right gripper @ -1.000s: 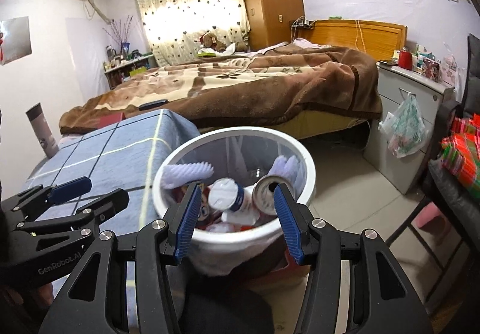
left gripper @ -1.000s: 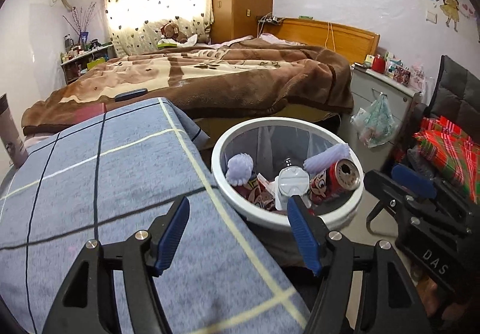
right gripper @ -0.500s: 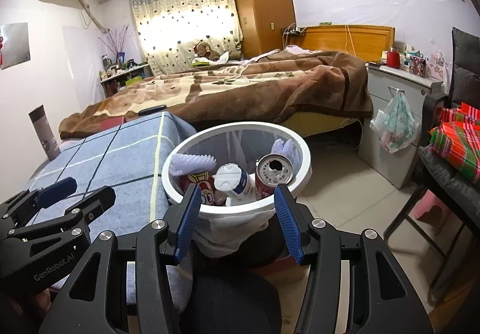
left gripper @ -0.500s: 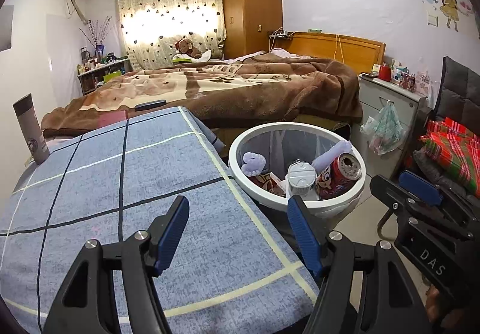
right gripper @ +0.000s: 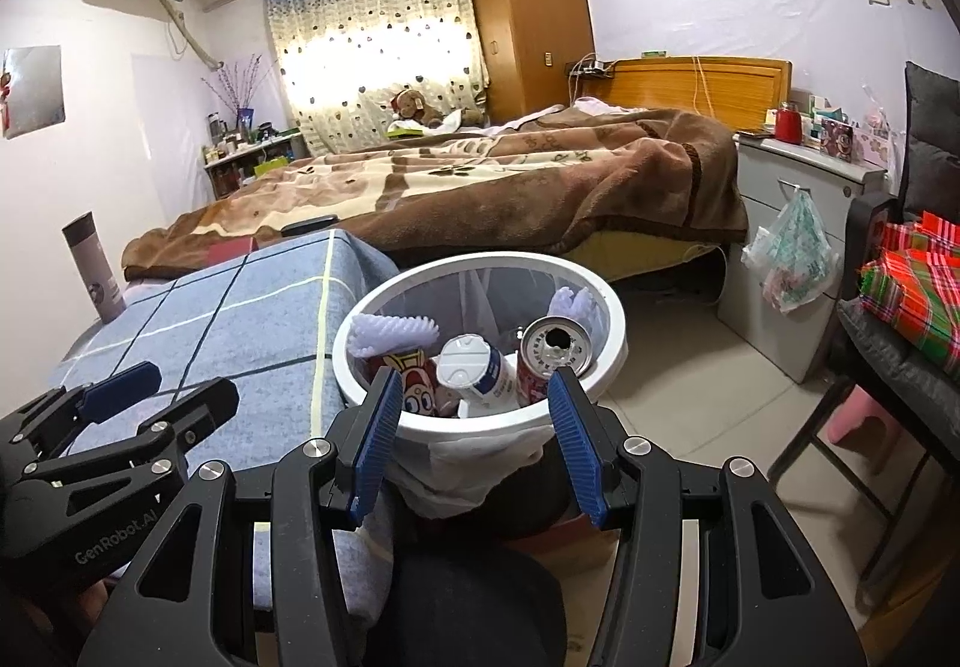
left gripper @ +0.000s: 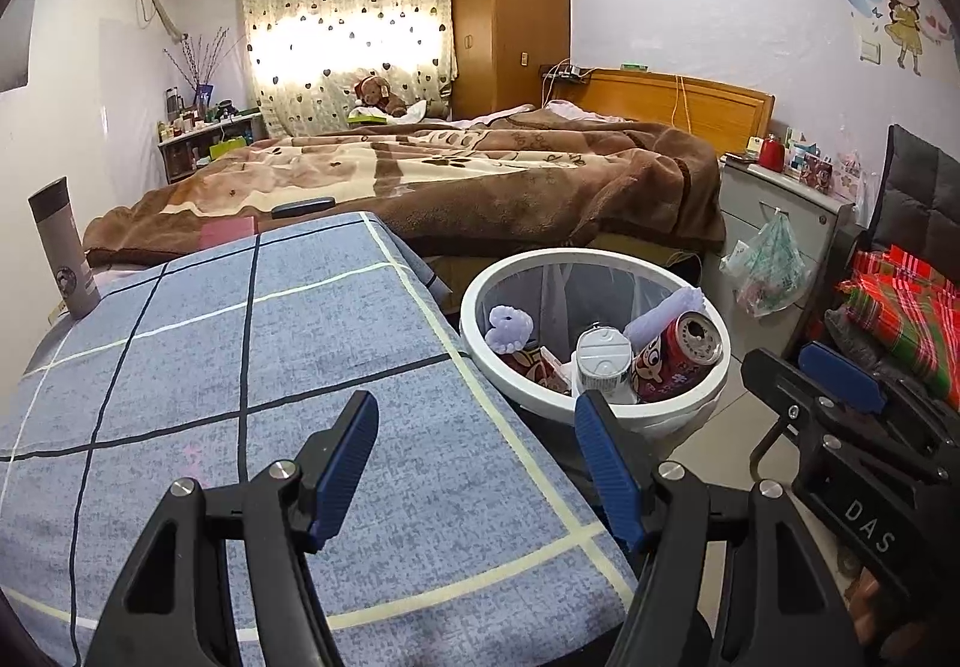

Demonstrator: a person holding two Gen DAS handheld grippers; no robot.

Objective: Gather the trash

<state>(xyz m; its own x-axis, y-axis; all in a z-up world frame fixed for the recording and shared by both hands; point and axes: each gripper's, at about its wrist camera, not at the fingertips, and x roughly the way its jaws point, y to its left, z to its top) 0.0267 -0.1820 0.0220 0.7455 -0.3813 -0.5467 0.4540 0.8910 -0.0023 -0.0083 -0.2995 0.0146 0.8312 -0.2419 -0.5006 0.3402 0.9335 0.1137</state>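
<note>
A white round bin with a clear liner stands beside the blue checked table. Inside lie a red drink can, a white lidded bottle, lilac foam pieces and a red printed wrapper. My left gripper hangs open over the table's near right part, nothing between its blue pads. My right gripper is open just short of the bin's near rim, holding nothing. Each gripper shows at the edge of the other's view.
The blue checked tablecloth carries a grey tumbler at its far left. Beyond it lies a bed with a brown blanket. A grey cabinet with a hanging plastic bag, and a chair with red plaid cloth, stand on the right.
The left wrist view has pulled back and swung left: the bin now sits farther right and smaller, with more tablecloth showing. The right view backed off slightly. Both grippers keep the same opening.
</note>
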